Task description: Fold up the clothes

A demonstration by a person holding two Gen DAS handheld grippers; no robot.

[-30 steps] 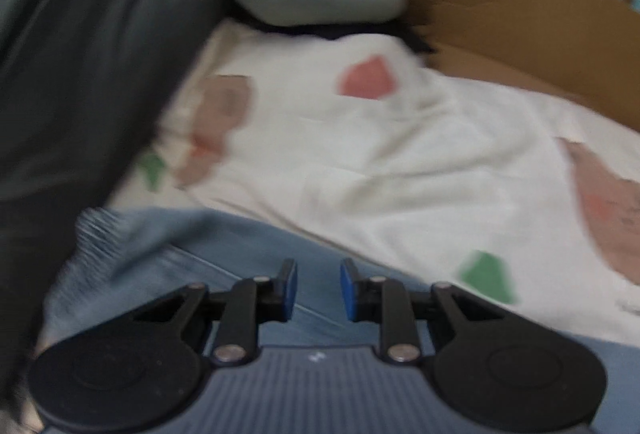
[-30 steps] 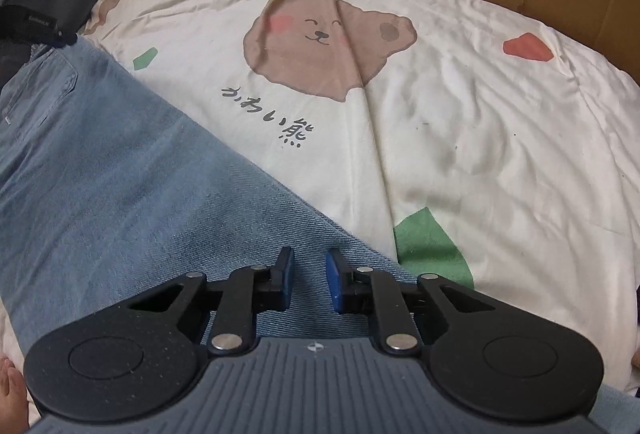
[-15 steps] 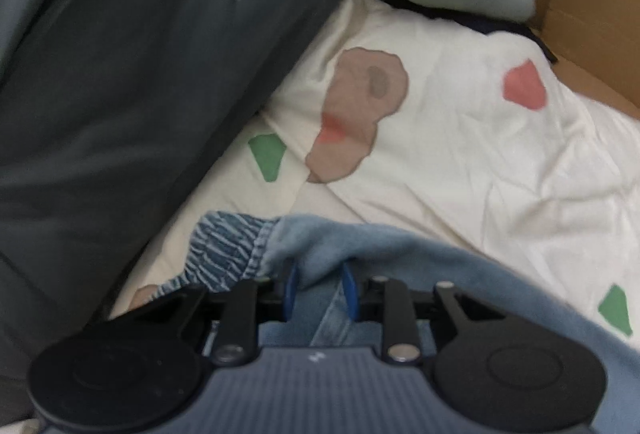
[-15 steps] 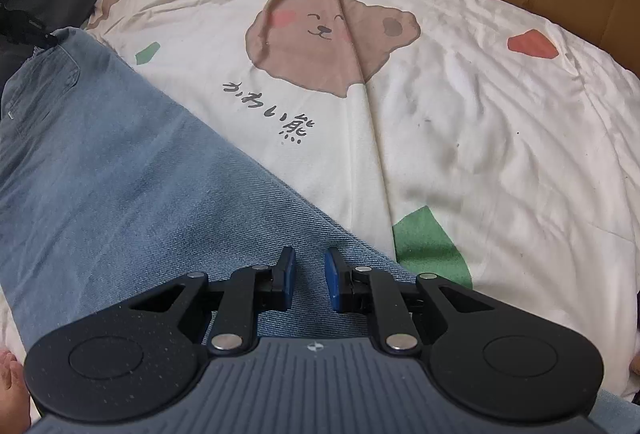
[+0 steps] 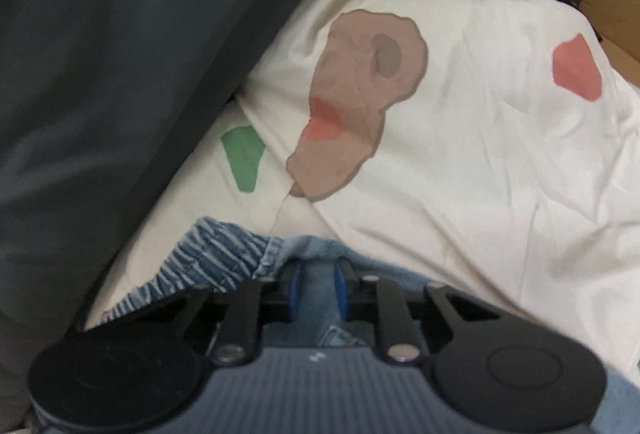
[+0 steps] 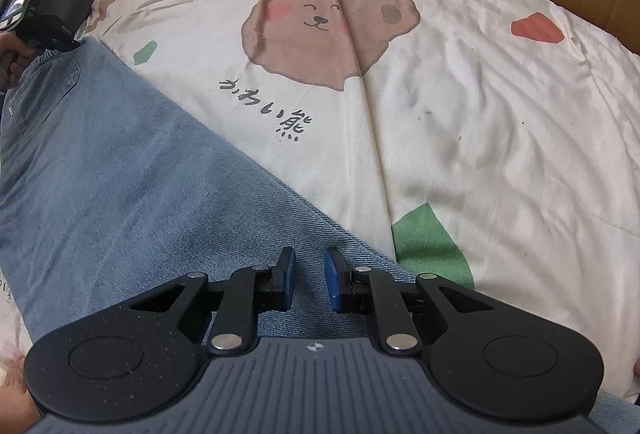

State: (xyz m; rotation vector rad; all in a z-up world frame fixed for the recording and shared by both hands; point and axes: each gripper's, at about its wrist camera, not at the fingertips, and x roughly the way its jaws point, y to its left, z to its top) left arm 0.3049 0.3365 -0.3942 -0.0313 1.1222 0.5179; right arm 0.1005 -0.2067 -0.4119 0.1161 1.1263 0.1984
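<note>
Jeans (image 6: 120, 169) flat on bear-print sheet (image 6: 500, 137), waistband fold between left gripper (image 5: 316, 286) pads.

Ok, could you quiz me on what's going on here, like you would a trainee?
1. True or false: the jeans lie on a bear-print sheet.
2. What is between the pads of the left gripper? A) a sock B) a fold of the jeans C) nothing
3. What colour is the patch on the sheet nearest the right gripper?
Key: 1 true. 2 B; its jaws have just been closing, with denim between them. 3 green.
</note>
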